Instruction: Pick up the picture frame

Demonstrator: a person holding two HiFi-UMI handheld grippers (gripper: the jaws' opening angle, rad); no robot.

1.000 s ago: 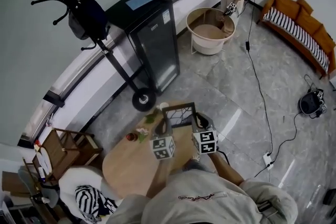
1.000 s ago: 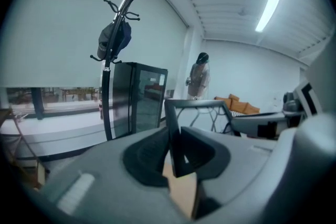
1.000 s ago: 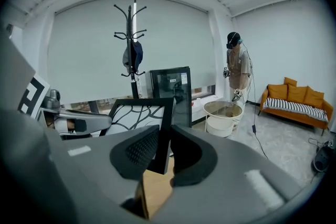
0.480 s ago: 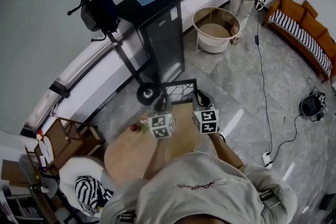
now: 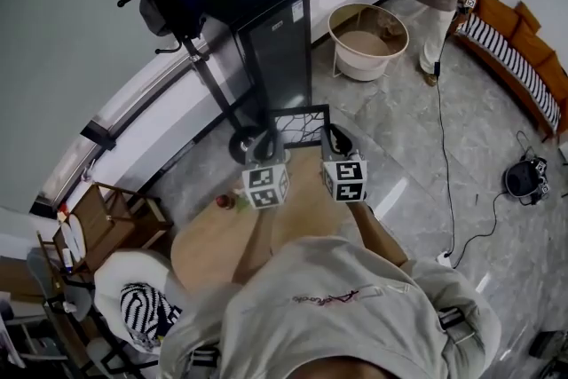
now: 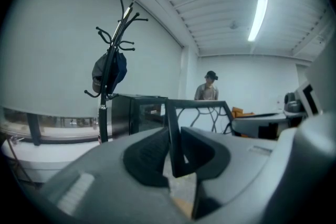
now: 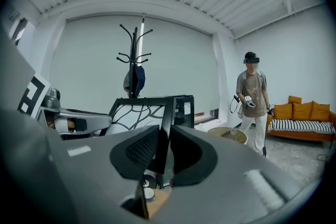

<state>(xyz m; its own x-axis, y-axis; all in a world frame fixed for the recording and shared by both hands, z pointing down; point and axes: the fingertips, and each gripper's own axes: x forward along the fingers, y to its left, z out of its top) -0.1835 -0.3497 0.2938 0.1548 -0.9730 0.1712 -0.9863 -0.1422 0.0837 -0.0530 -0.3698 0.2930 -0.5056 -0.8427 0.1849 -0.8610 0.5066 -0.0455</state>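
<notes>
We've got the picture frame (image 5: 300, 127) clamped by left gripper (image 5: 269, 140) & right gripper (image 5: 334, 136), one side each — lift step; next, hold it level.

picture frame (image 5: 300, 127): black border, black branching lines over a pale pane
left hand-held gripper (image 6: 176, 147): grey body, black pads, white cube with black square markers
right hand-held gripper (image 7: 164, 152): same grey, black and marker pattern
worktop (image 5: 213, 248): light wood
sofa (image 5: 531, 44): orange, black-and-white striped cushion
floor (image 5: 417, 129): grey marbled tiles
cabinet (image 5: 275, 31): black, blue patch on top
</notes>
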